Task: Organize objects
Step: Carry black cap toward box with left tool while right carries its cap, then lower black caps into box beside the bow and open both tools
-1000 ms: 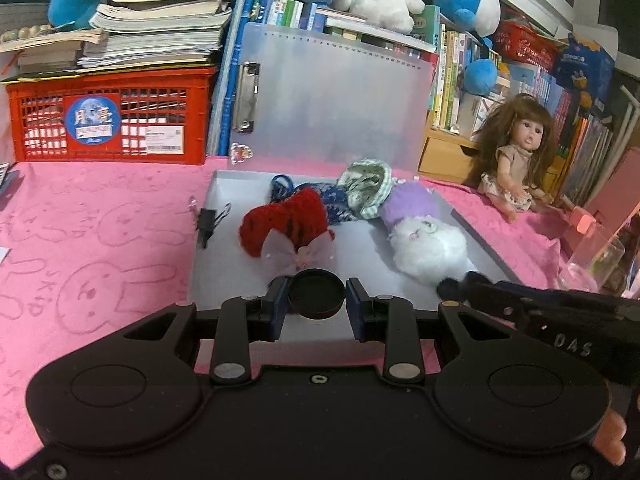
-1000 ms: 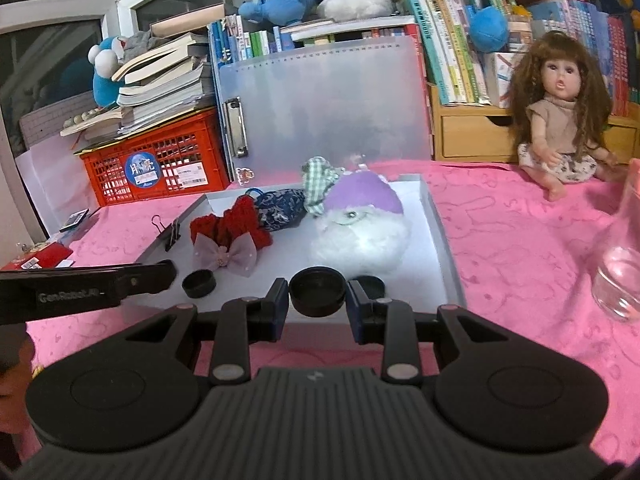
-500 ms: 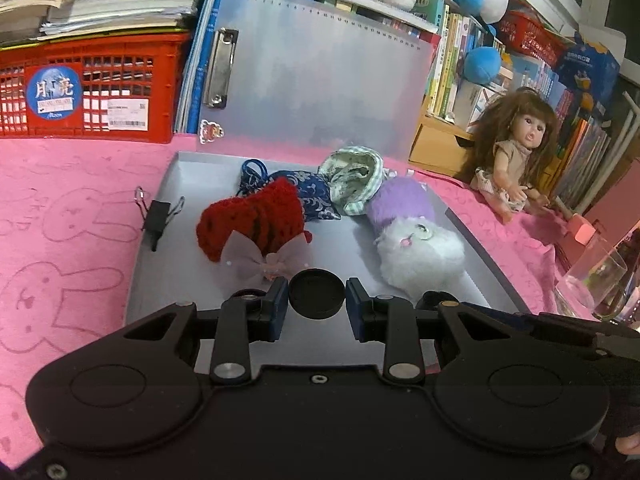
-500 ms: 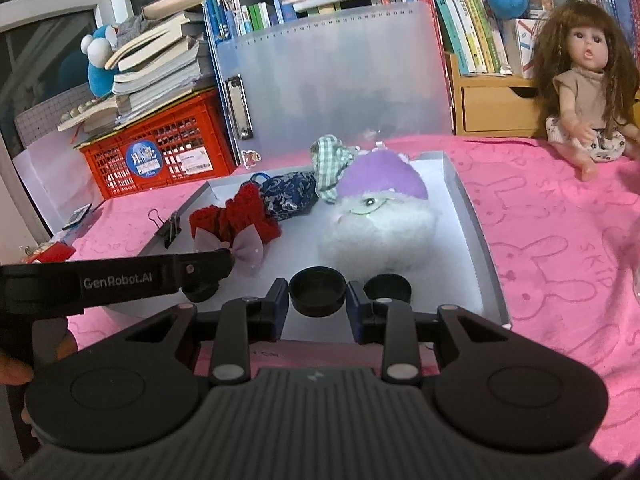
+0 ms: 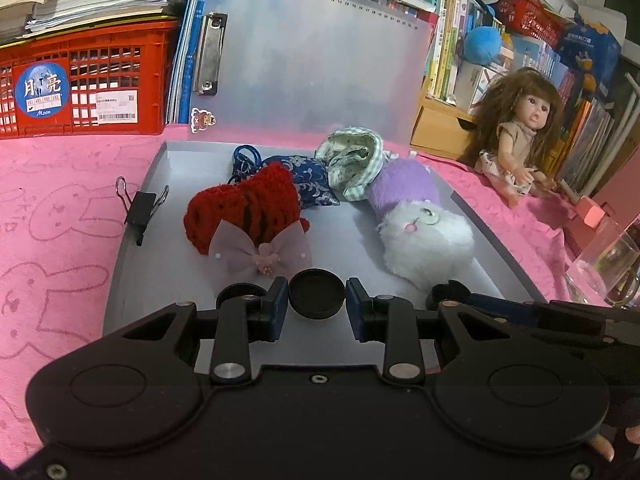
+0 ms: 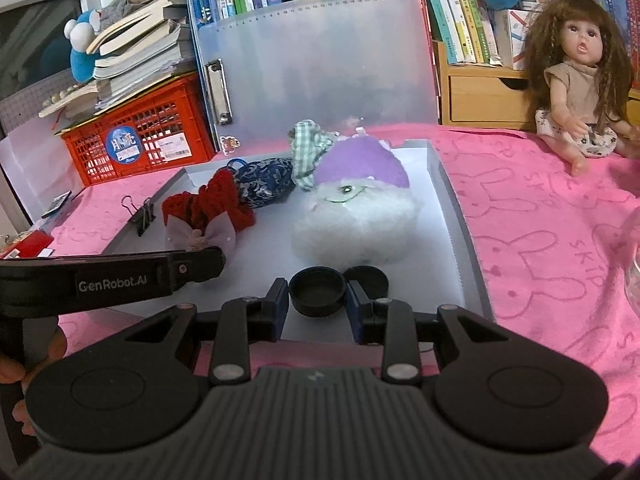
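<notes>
My left gripper (image 5: 317, 302) is shut on a black round cap (image 5: 317, 294) over the near end of the grey tray (image 5: 136, 256). My right gripper (image 6: 318, 296) is shut on another black cap (image 6: 318, 291), hollow side up, over the same tray (image 6: 452, 216). A third black cap (image 6: 370, 278) lies on the tray just right of it, and one (image 5: 236, 293) lies behind my left gripper's left finger. In the tray lie a red knitted piece with a bow (image 5: 244, 212), a blue pouch (image 5: 310, 184), a green checked cloth (image 5: 352, 160) and a white and purple plush (image 5: 424, 232).
A black binder clip (image 5: 140, 208) sits on the tray's left rim. A clear clipboard (image 5: 304, 68) stands behind the tray, a red crate (image 5: 80, 84) to its left. A doll (image 5: 520, 136) sits at right, and a glass (image 5: 608, 264) stands near right. Pink cloth covers the table.
Both grippers moved forward over the tray's near end, each still holding its cap. The left gripper's finger now reaches further across the right wrist view.
</notes>
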The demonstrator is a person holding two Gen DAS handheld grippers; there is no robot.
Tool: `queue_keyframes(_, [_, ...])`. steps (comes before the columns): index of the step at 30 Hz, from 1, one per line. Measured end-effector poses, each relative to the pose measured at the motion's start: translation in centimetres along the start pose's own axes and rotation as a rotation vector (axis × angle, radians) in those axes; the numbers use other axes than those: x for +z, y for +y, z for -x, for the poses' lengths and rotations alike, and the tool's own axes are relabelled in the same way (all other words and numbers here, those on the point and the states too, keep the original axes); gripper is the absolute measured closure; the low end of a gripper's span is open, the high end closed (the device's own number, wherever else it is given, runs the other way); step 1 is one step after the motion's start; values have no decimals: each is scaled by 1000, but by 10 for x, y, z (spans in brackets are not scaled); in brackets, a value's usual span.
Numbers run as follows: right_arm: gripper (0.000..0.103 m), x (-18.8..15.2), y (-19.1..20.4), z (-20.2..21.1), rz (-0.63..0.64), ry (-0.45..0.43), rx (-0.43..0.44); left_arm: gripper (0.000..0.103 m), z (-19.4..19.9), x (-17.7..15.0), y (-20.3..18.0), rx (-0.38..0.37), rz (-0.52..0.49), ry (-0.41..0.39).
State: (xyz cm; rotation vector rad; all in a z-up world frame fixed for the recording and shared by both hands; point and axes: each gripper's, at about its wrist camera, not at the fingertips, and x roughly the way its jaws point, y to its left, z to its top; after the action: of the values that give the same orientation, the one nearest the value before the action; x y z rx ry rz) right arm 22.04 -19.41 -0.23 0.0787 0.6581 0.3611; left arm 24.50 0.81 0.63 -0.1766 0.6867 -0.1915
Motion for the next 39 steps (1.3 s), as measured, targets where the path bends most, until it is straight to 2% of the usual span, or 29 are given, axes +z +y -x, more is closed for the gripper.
queue_keyframes(8, [63,-1,0,0,-4,2,-7,73,-3,-2,1,10,5,11])
queue_keyframes(10, [57,-1,0,0,-9,1,-10,74,-1,-2,1,2,13,10])
queue_keyframes(11, [49,-1,-1,1,-12,-2,-11,74,0,-1,1,1,15,7])
queue_keyframes(12, [48,-1,-1,1,-15,-4,-10,73,1,-1,1,2,13,4])
queue_keyframes(15, [47,-1,-2,4,-20,-12,-13,65,6,1,-1,5,6,-8])
queue_keyframes(26, [39,-2,-5,21,-46,-28,-18,45,32,3,-5,14,-14,-53])
queue_keyframes(30, [37,-3,-7,31,-56,-36,-17,32,45,1,-3,16,-14,-71])
queue_keyframes(39, [31,-11,-1,56,-26,-70,-1,25,77,-10,-6,8,-35,-97])
